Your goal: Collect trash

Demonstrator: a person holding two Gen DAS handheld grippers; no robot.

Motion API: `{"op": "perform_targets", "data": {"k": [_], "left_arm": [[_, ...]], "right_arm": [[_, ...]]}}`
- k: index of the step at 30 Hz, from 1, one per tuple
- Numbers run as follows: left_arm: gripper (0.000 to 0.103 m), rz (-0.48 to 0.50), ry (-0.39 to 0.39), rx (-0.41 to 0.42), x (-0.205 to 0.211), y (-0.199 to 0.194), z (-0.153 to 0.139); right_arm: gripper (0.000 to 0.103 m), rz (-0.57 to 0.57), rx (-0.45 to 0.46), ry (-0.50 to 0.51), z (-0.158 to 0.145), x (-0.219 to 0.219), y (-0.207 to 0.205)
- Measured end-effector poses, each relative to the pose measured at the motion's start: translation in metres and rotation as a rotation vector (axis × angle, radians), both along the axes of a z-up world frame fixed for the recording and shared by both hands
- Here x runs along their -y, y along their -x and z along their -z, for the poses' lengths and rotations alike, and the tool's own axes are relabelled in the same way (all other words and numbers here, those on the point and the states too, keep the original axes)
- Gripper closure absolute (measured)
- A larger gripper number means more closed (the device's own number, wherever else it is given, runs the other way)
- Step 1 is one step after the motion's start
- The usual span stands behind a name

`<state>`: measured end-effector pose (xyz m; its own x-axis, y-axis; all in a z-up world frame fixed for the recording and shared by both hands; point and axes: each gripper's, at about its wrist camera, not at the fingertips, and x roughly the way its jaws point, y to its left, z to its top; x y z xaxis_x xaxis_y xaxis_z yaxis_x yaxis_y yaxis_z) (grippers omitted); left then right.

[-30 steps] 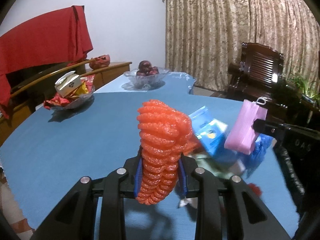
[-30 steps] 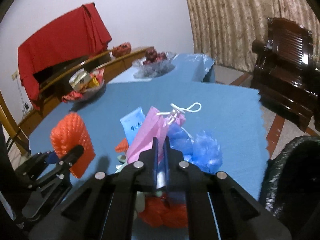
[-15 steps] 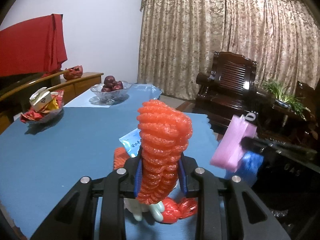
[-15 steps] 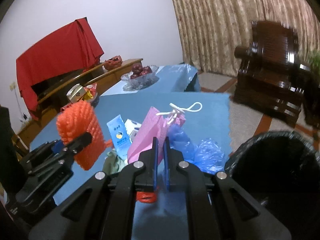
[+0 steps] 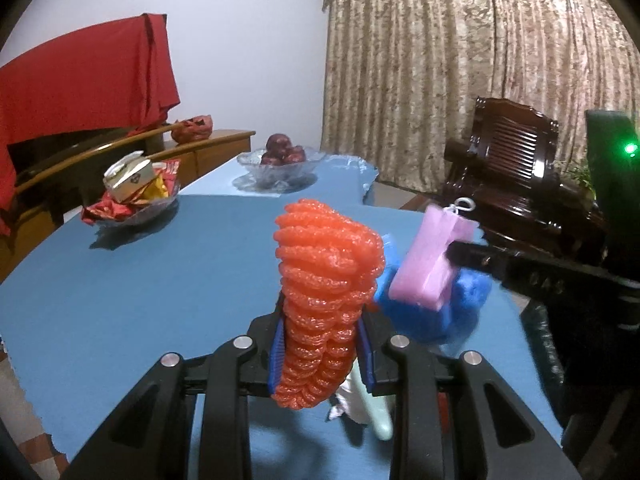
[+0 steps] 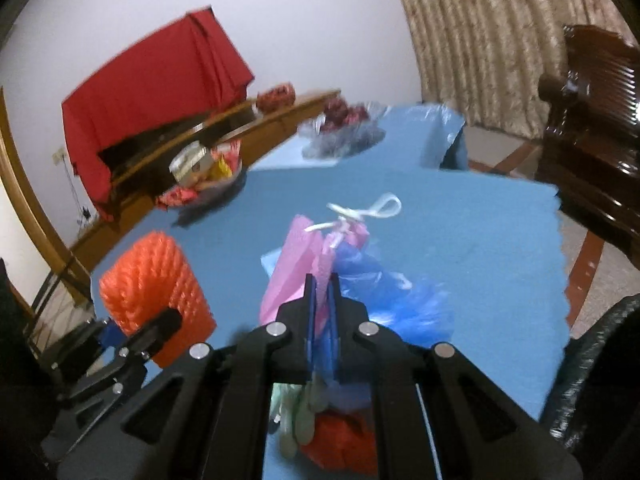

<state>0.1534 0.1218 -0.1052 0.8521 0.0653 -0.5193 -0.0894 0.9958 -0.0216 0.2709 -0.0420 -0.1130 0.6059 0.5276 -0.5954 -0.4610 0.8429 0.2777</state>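
The left tool [image 5: 324,356] is clamped on a knobbly orange foam net sleeve [image 5: 326,292], held upright above the near edge of the blue-clothed table [image 5: 160,280]. The right tool [image 6: 322,312] has just been easing apart, yet its nearly closed jaws still pinch a flat pink paper bag with a white cord handle [image 6: 296,272], with crinkly blue plastic film [image 6: 392,300] bunched beside it. Only the right wrist view shows the black-lined bin rim [image 6: 592,344] off the table's right edge and red trash [image 6: 340,436] below.
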Motion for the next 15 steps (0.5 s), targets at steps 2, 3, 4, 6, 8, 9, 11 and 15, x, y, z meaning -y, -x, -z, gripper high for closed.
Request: {"op": "perform_targets", "data": {"k": [2, 3, 4, 6, 8, 9, 11, 15], "left_arm": [[0.073, -0.007, 0.003, -0.012, -0.004, -0.003, 0.006], [0.073, -0.01, 0.002, -0.019, -0.006, -0.006, 0.008], [0.073, -0.013, -0.001, -0.022, -0.008, -0.007, 0.011], [0.073, -0.016, -0.002, -0.026, -0.009, -0.008, 0.013], [0.073, -0.016, 0.0, -0.03, -0.009, -0.009, 0.015], [0.073, -0.016, 0.001, -0.03, -0.008, -0.009, 0.015], [0.073, -0.011, 0.006, -0.032, -0.006, -0.007, 0.015], [0.073, 0.006, 0.002, -0.037, 0.002, -0.004, 0.015]], "right_arm": [[0.088, -0.001, -0.022, 0.022, 0.009, -0.004, -0.001], [0.078, -0.002, -0.028, 0.024, 0.011, -0.004, 0.001], [0.073, -0.001, -0.032, 0.026, 0.012, -0.003, 0.003], [0.057, 0.002, -0.028, 0.033, 0.011, 0.001, 0.01], [0.055, 0.01, -0.017, 0.049, 0.009, 0.006, 0.016], [0.05, 0.019, -0.014, 0.052, 0.008, 0.01, 0.02], [0.047, 0.033, -0.011, 0.045, 0.007, 0.017, 0.025], [0.039, 0.068, 0.005, 0.059, 0.005, 0.031, 0.035]]}}
